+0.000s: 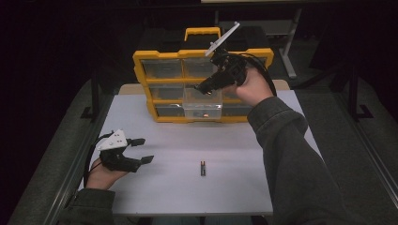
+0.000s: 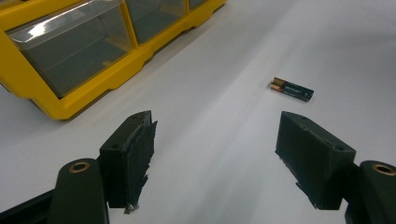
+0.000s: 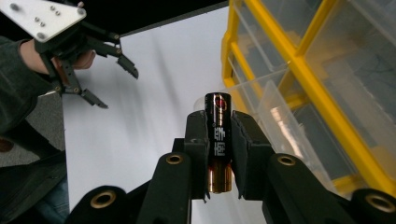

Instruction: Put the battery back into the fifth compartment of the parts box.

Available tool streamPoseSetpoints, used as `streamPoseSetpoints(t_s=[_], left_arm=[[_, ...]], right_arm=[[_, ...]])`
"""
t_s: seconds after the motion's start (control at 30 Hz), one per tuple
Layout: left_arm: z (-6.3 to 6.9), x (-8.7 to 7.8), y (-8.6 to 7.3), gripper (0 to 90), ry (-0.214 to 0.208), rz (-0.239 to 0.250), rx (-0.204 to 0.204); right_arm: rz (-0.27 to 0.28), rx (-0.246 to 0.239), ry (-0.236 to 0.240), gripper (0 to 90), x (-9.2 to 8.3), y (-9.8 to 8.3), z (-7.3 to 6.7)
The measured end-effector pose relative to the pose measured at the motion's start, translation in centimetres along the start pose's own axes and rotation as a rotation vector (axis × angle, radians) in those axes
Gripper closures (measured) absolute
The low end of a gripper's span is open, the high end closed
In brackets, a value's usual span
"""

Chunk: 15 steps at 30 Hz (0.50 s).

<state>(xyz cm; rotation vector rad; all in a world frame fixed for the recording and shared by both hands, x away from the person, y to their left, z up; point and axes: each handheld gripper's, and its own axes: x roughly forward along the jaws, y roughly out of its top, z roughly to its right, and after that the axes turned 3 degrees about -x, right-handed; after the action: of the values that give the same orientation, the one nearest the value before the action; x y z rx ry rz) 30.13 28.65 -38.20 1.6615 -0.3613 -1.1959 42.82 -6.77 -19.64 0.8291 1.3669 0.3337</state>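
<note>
White tabletop (image 1: 164,187) carries the work: at the left, the left gripper (image 1: 141,151) is held low with jaws wide and empty, and a second battery (image 1: 202,168) is left lying mid-table. At the right, one battery (image 3: 218,140) is clamped in the right gripper (image 1: 202,89) over the pulled-out clear drawer (image 1: 202,107) of the yellow organizer (image 1: 141,58), judged not yet dropped.

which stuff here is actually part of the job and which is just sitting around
In the job:
- battery clamped in the right gripper
- pulled-out clear drawer of the yellow organizer, just below that gripper

Lying about, for now:
- second battery loose on the table
- left gripper, open, resting near the table's left edge
</note>
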Motion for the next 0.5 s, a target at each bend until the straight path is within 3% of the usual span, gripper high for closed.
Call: streamPoseSetpoints(t_s=[0.23,0.5], left_arm=[[0.1,0.0,-0.1,27.6,-0.004,-0.006,-0.018],[0.0,0.0,-0.1,27.5,0.0,-0.007,-0.007]], right_arm=[[-0.002,0.027,-0.01,76.1,0.7,0.4,1.3],[-0.01,0.043,-0.029,76.0,1.8,0.4,2.4]])
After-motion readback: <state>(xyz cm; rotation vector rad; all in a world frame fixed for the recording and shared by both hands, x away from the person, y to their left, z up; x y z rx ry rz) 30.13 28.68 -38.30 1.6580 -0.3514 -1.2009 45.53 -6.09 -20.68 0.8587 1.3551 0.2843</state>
